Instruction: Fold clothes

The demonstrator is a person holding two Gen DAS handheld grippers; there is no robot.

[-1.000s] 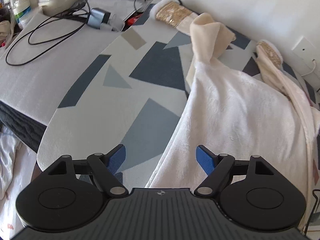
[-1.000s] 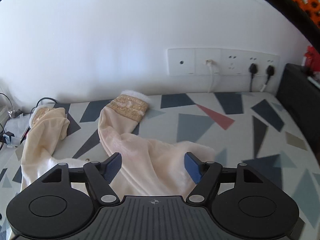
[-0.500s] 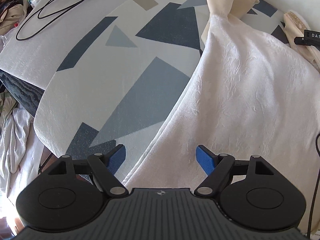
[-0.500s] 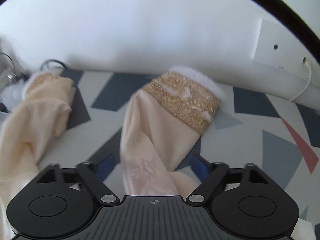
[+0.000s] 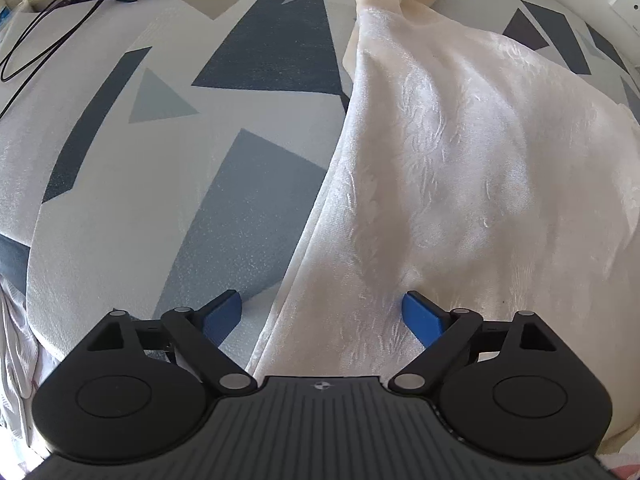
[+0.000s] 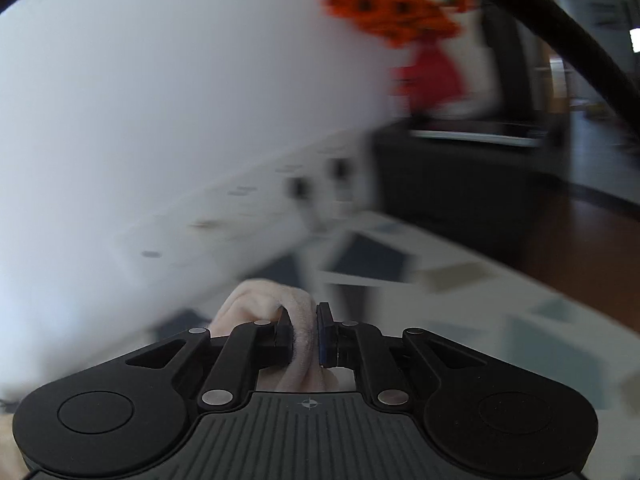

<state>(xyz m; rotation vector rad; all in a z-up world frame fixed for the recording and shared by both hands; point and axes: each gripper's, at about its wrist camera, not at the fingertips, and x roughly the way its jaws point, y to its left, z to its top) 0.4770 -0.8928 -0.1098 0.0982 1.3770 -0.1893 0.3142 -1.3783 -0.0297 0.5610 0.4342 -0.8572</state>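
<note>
No container shows in either view. The cream garment [image 5: 472,168] lies spread on the patterned mat [image 5: 168,184], black cables [image 5: 44,28] at the far left. The left gripper [image 5: 322,314] points steeply down over the garment's left edge, closer than a second ago; its jaws are opening wide, the edge between the blue pads [image 5: 420,316], unpinched. The right gripper [image 6: 305,334], open over the sleeve a second ago, is now clamped on a bunched fold of the garment [image 6: 280,300], tilted toward a blurred wall with orange flowers [image 6: 392,4].
</note>
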